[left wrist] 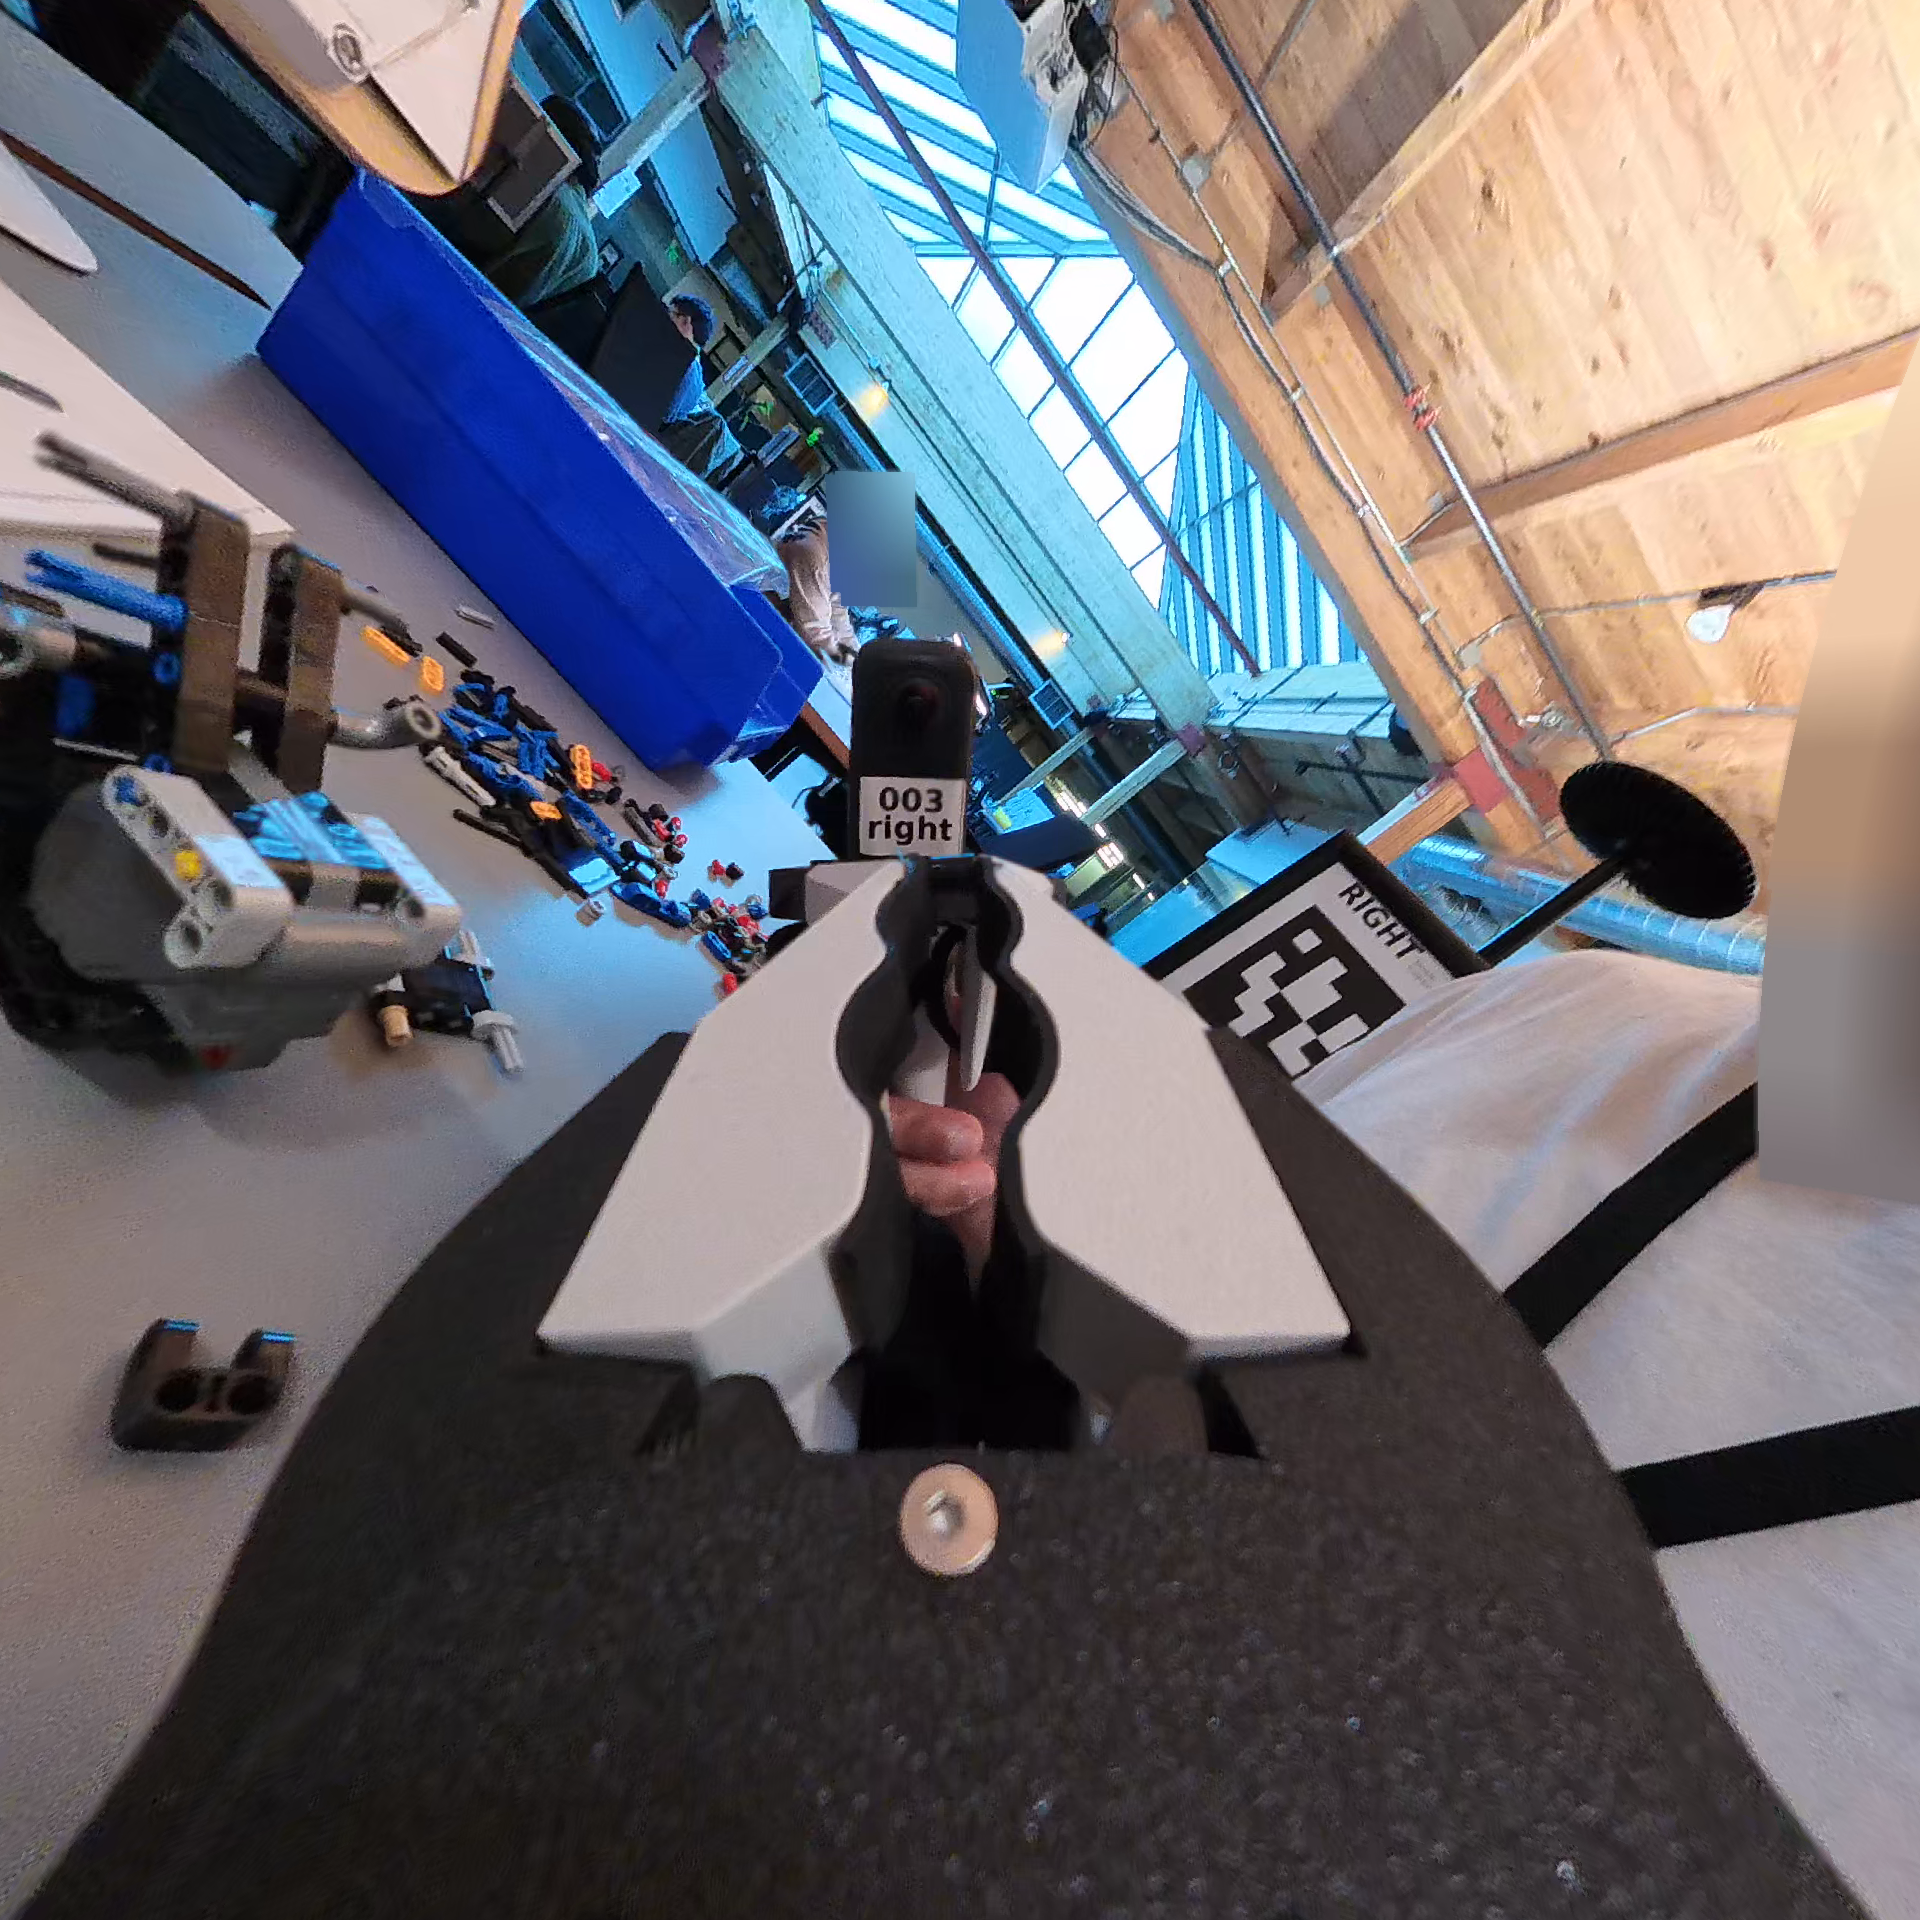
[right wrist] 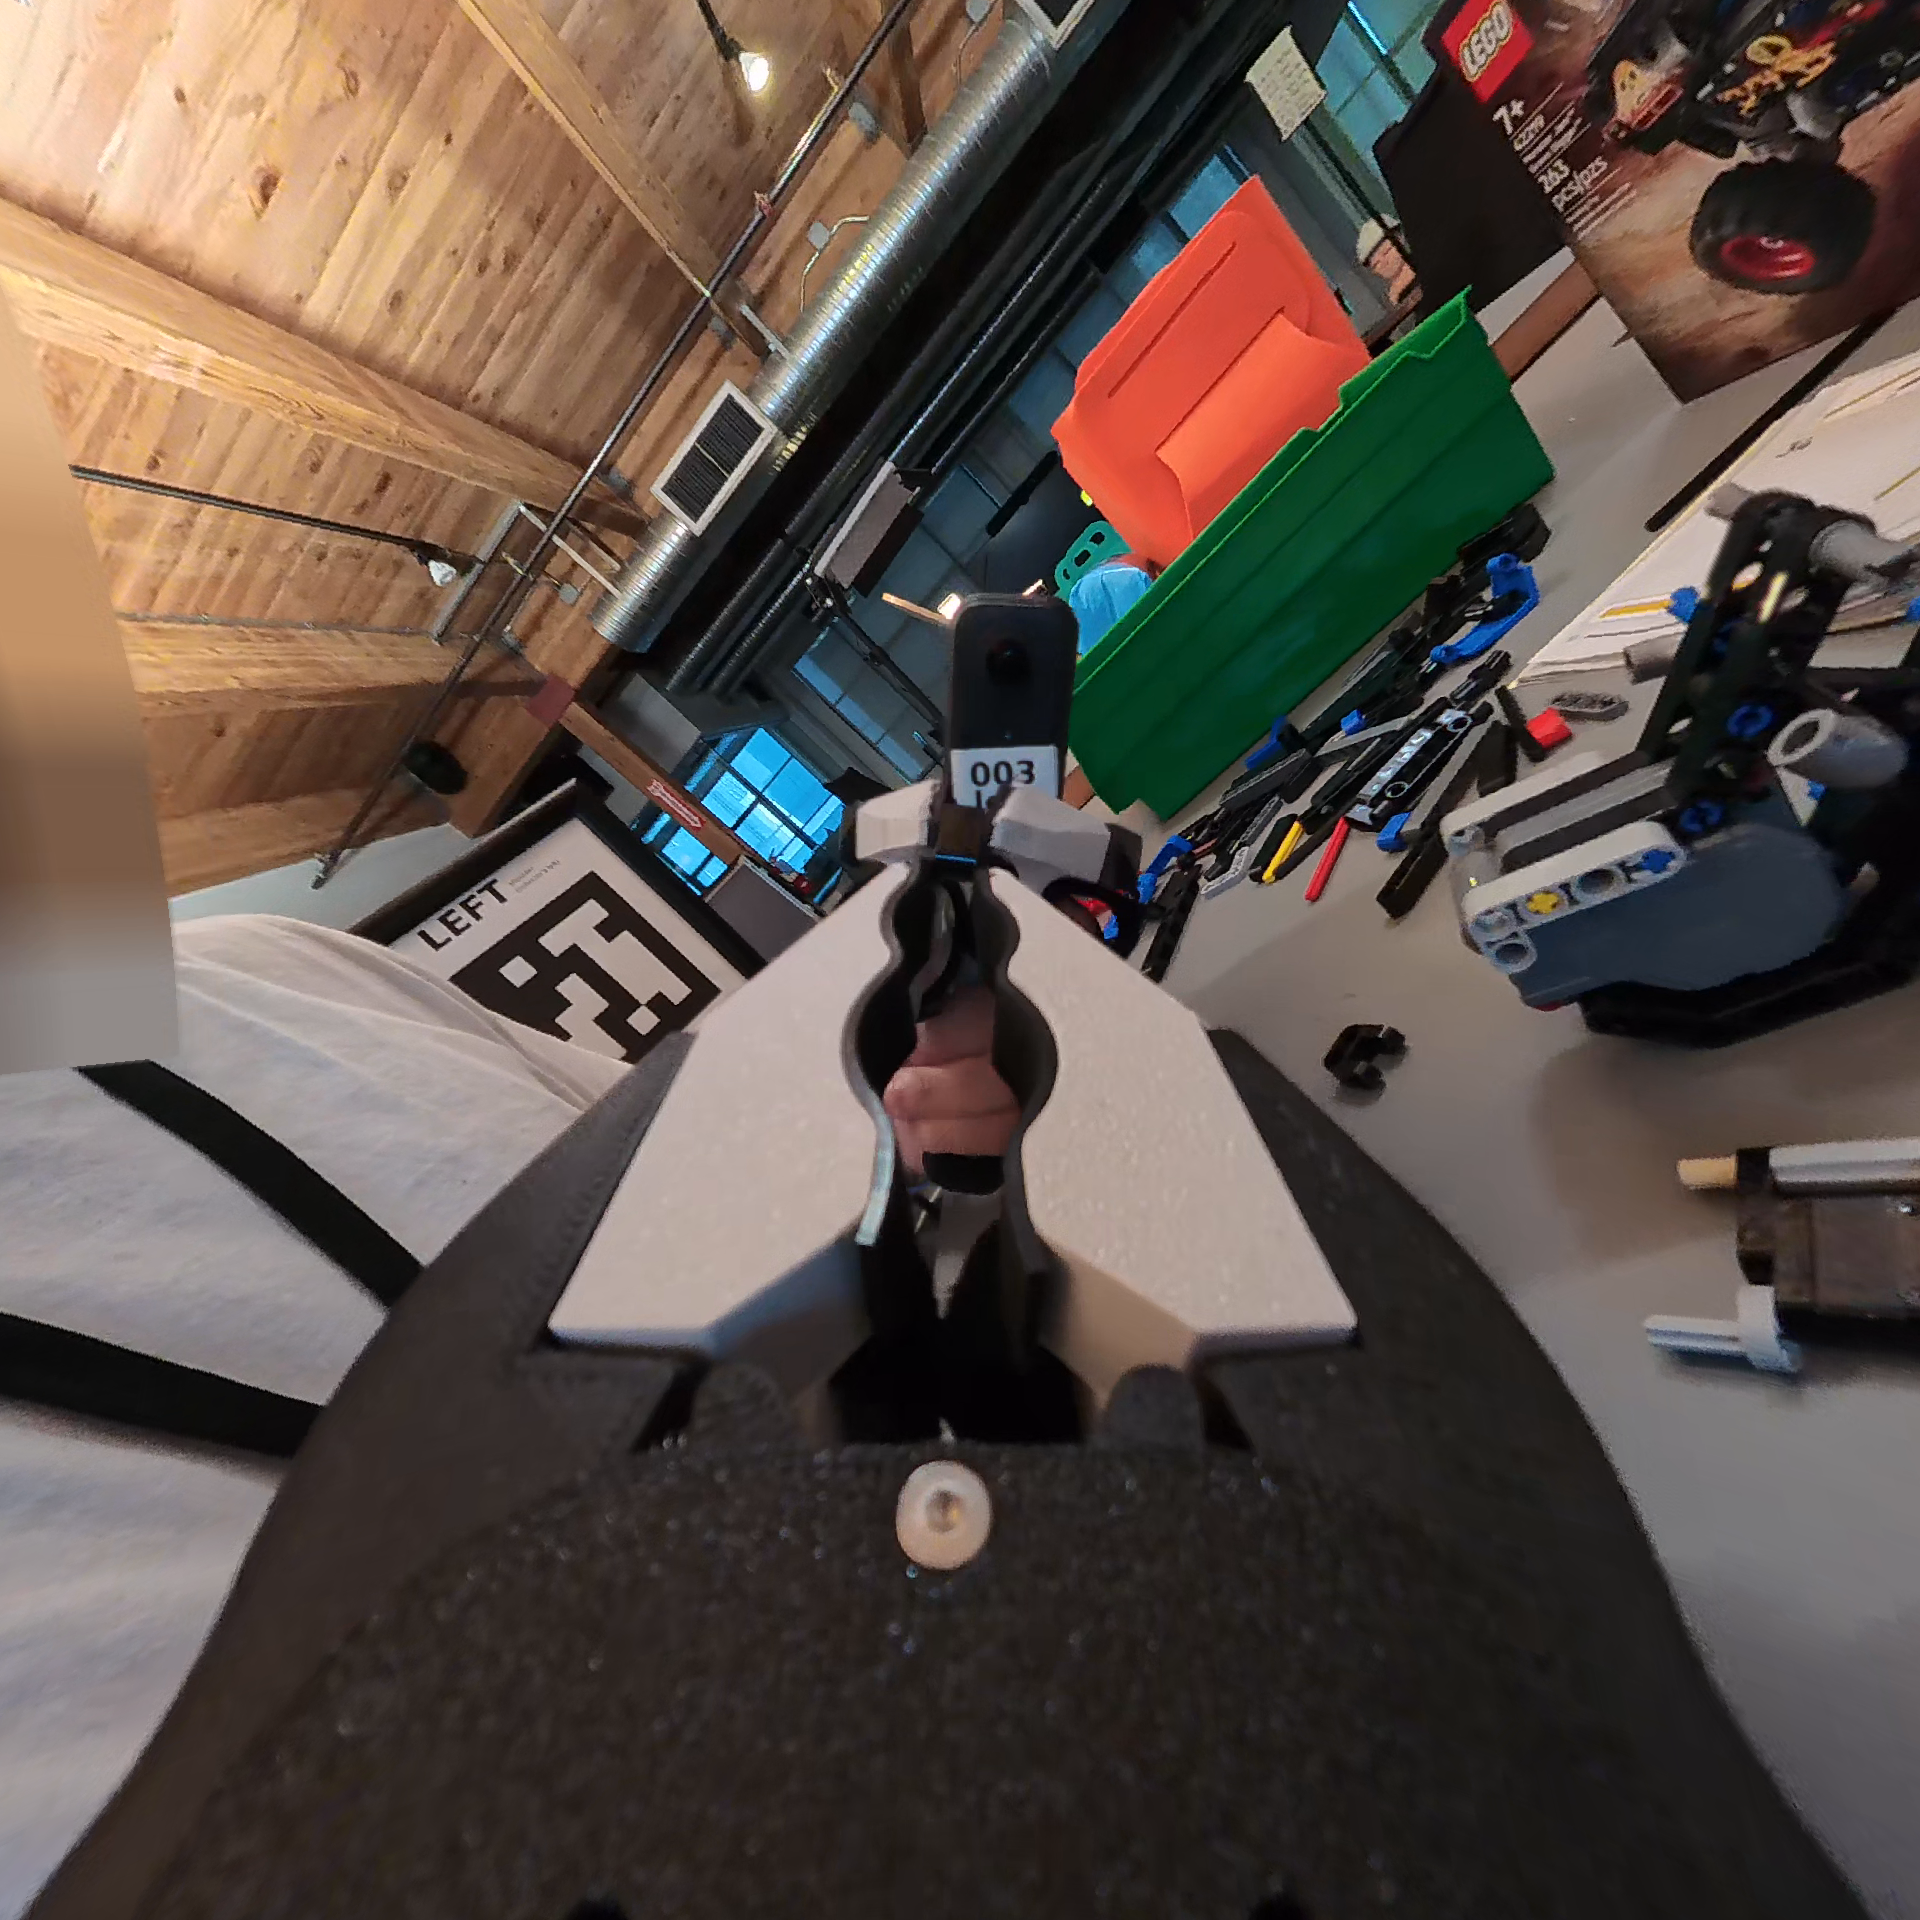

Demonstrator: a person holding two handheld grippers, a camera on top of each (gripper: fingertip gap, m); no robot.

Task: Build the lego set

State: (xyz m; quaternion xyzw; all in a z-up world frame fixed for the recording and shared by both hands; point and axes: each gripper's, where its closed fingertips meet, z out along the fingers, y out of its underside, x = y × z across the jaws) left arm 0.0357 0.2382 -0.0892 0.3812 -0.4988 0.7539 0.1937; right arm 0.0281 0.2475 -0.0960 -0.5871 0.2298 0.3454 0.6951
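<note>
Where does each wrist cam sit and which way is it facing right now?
Left wrist view: on the left gripper, fingers together, aimed at the right gripper's camera, tilted toward the wooden ceiling; a hand and white sleeve show.
Right wrist view: on the right gripper, fingers together, aimed back at the left gripper's camera; a hand and a white sleeve show.
Shared: the grey table, the half-built model, the small black piece.

The bin (left wrist: 520, 499) was blue, the tub (right wrist: 1320, 582) green, the folder (right wrist: 1195, 364) orange, the marker (right wrist: 582, 977) black-and-white checked.
</note>
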